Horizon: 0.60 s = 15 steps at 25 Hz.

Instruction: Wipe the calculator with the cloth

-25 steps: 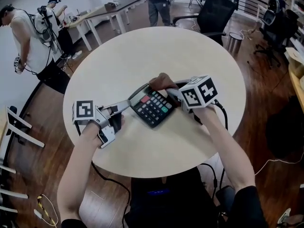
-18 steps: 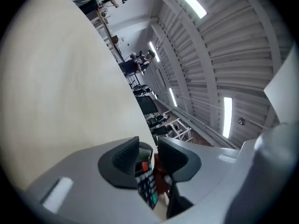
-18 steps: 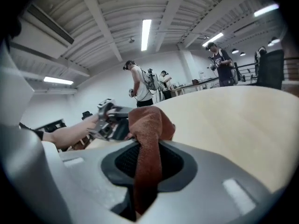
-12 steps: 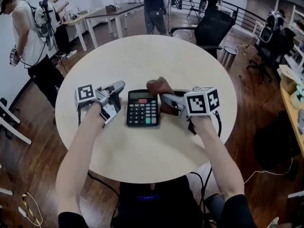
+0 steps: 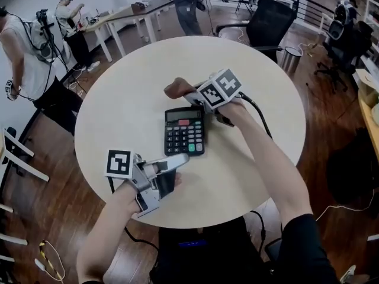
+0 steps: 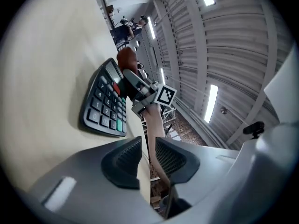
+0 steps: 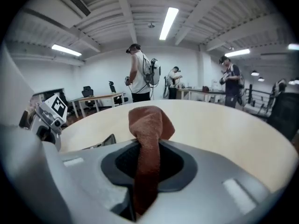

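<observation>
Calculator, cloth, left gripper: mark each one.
calculator point(image 5: 184, 139): head view, middle of the keypad.
cloth point(image 7: 148, 125): right gripper view, bunched top above the jaws.
left gripper point(image 6: 148, 148): left gripper view, narrow gap between its fingertips; the jaws have just been closing, nothing between them.

You stand over a pale round table point(image 5: 118, 99) that fills the middle of the head view, set on a dark wooden floor point(image 5: 47, 218). At the upper right, a black office chair point(image 5: 269, 16) and a metal bin point(image 5: 291, 57) sit before a dark railing point(image 5: 311, 7). Long white desks point(image 5: 127, 15) run along the upper left, where people point(image 5: 29, 58) stand near a white wall point(image 7: 93, 73). Strip lights point(image 7: 169, 22) shine from the ribbed ceiling.
</observation>
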Available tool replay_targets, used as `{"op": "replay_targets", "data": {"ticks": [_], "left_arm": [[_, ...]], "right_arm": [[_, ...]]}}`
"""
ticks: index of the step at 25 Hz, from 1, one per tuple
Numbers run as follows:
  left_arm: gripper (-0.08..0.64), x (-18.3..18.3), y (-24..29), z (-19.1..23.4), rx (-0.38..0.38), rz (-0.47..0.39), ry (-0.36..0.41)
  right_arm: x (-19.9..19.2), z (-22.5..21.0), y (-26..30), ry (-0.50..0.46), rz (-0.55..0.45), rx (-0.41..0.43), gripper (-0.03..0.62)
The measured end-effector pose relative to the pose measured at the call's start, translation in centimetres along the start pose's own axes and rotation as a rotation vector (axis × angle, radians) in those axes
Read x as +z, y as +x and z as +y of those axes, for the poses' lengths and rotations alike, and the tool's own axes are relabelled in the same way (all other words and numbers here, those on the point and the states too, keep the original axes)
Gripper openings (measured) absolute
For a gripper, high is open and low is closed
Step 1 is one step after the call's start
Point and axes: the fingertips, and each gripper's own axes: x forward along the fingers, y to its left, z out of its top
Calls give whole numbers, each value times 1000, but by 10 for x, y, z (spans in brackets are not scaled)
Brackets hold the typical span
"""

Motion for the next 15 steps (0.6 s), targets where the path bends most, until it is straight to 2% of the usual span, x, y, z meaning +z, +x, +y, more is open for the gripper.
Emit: {"op": "replay_targets", "data": {"ticks": [3,5,9,12,14,15], "left_arm": [[86,16,9,10,76,-90,-69],[109,40,4,19,119,-192,-99],[115,73,-25,28,178,-315,-51],[142,86,-44,24,171,-397,-30],[158,97,-60,26,188,-448,1],[161,102,-68,28,196,-471,8]], "right_arm": [[-12,10,13,112,31,147,64],[-17,13,10,156,41,179,64],[-20,21,-4,242,37,143,64],[-22,31,-24,355,-28,102,64],[-26,46,-38,401,-72,133,64],[-29,54,-45,391,-77,151,64]]}}
